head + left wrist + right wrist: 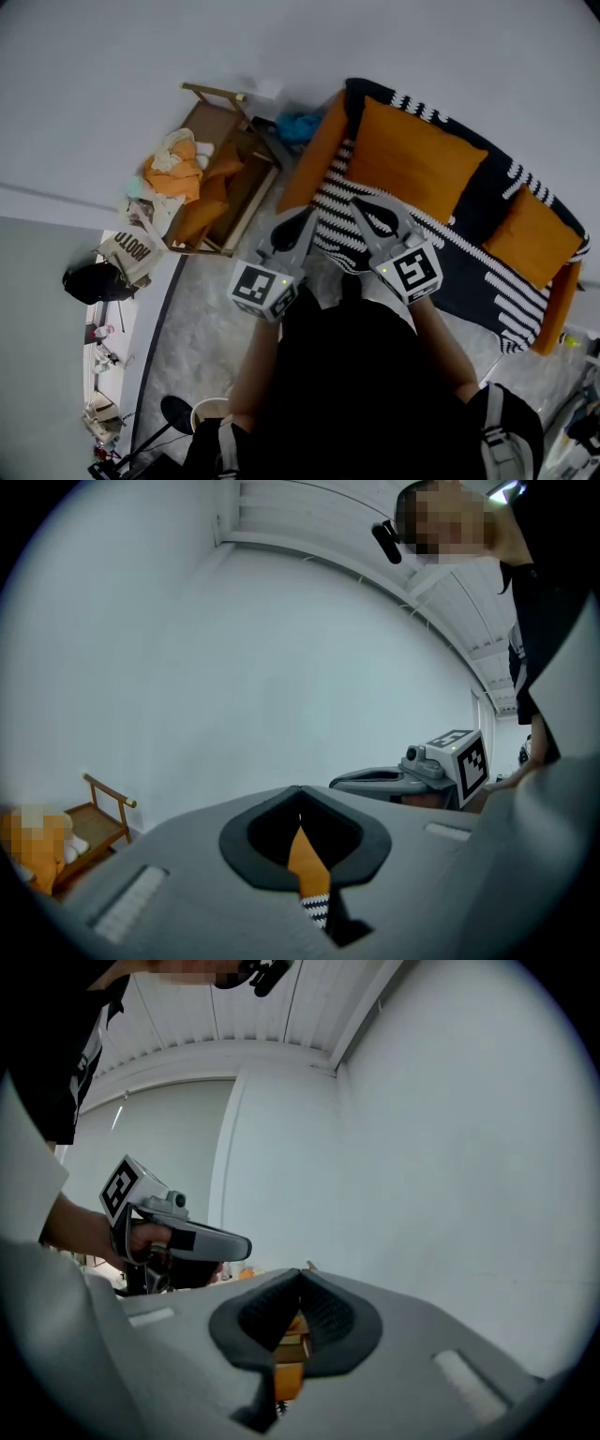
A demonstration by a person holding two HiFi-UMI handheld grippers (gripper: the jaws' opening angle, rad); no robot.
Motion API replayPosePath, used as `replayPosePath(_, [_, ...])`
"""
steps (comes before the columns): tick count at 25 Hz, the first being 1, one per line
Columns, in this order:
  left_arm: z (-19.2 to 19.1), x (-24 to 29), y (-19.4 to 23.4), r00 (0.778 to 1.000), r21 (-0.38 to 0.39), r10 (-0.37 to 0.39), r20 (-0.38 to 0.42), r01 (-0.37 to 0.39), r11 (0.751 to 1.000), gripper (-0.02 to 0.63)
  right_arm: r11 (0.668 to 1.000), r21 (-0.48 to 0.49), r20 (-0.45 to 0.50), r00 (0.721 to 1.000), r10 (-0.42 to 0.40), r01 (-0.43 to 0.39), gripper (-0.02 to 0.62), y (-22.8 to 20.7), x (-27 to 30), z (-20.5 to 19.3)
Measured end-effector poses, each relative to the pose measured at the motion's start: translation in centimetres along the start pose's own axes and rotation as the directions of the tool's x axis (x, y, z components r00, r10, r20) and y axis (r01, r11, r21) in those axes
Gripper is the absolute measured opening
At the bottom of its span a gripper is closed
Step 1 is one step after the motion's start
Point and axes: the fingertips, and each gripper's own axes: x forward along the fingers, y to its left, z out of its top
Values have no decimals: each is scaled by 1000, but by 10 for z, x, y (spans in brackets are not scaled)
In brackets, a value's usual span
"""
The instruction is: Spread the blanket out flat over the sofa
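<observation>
A black blanket with white stripes point(487, 272) lies over the orange sofa point(314, 155), reaching under two orange cushions point(417, 155) point(530, 234). Both grippers hover side by side above the sofa's front left part, pointing toward it. My left gripper point(307, 217) point(300, 787) is shut, tips touching, with nothing between them. My right gripper point(360, 202) point(302, 1269) is also shut and empty. Through the gap behind the left jaws, orange sofa and a bit of striped blanket point(317, 907) show. Each gripper view shows the other gripper to the side.
A wooden rack point(225, 159) piled with orange and pale clothes point(176, 169) stands left of the sofa. A printed bag point(131, 248) and a black bag point(94, 279) lie by the wall. A blue bundle point(298, 125) sits behind the sofa's arm.
</observation>
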Motion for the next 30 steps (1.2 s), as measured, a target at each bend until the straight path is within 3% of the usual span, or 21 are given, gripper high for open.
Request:
replayPosePath(9, [-2,-4,-11,1000,9,-20,-13,20,1000,11,1000,3,-17,1000,0,0,3,5,-10,-7])
replayPosePath(20, [-13,-18,-10,999,1,40,-25,-40,999,11,998,40,-12,999,42,-42,3,13,-10,-15])
replayPosePath(30, [-13,-16,-12,999,5,49,-14,-48,999,11,995,70,-20,997,77,-76,3,11,-10,-15])
